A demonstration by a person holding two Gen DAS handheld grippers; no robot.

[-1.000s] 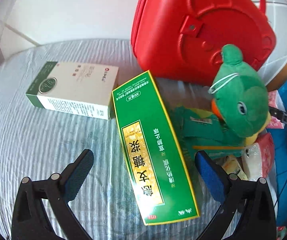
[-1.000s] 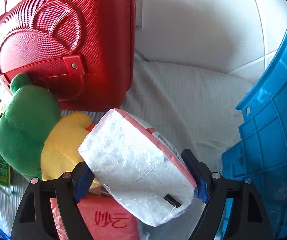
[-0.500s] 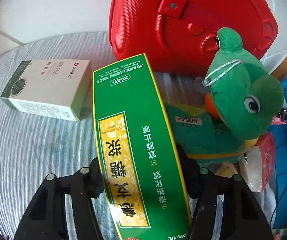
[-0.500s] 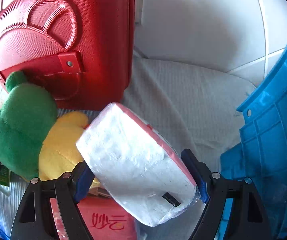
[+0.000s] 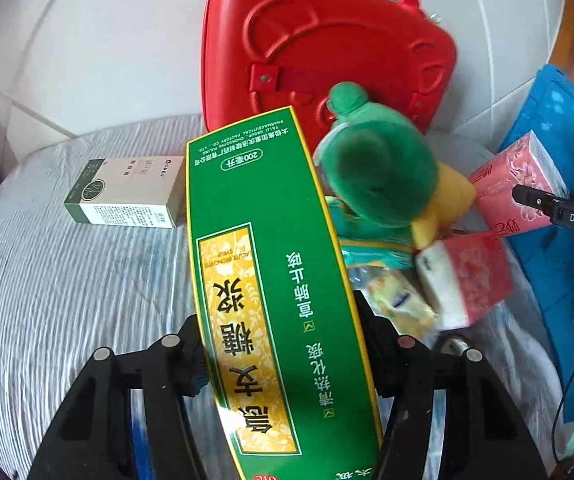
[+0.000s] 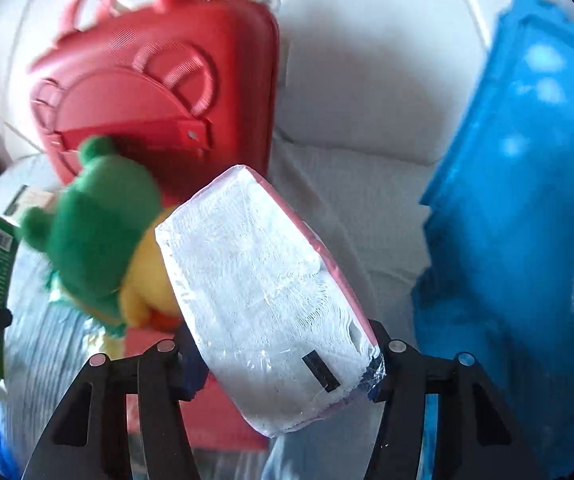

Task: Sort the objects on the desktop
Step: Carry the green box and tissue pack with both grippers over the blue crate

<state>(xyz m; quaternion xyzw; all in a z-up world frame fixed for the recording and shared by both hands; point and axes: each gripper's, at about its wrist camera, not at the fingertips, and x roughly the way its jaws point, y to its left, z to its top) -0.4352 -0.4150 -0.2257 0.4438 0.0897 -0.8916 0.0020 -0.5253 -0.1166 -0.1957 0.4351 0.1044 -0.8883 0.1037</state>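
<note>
My left gripper point(image 5: 283, 356) is shut on a long green and yellow medicine box point(image 5: 271, 280) and holds it lifted above the striped cloth. My right gripper point(image 6: 287, 364) is shut on a pink-and-white tissue pack point(image 6: 271, 292), also raised; that pack shows in the left wrist view point(image 5: 515, 188) too. A green and yellow plush frog point(image 5: 379, 172) leans against a red hard case point(image 5: 327, 56), also in the right wrist view point(image 6: 99, 224). A white and green box point(image 5: 127, 192) lies on the cloth at the left.
A blue plastic bin point(image 6: 527, 220) stands at the right. Another pink tissue pack point(image 5: 467, 276), a small yellow packet point(image 5: 395, 296) and a teal packet point(image 5: 371, 248) lie beside the frog. A white tiled wall point(image 5: 107, 40) rises behind.
My left gripper closed on the green box and lifted it off the cloth. My right gripper raised the tissue pack; both views show more of the red case and wall.
</note>
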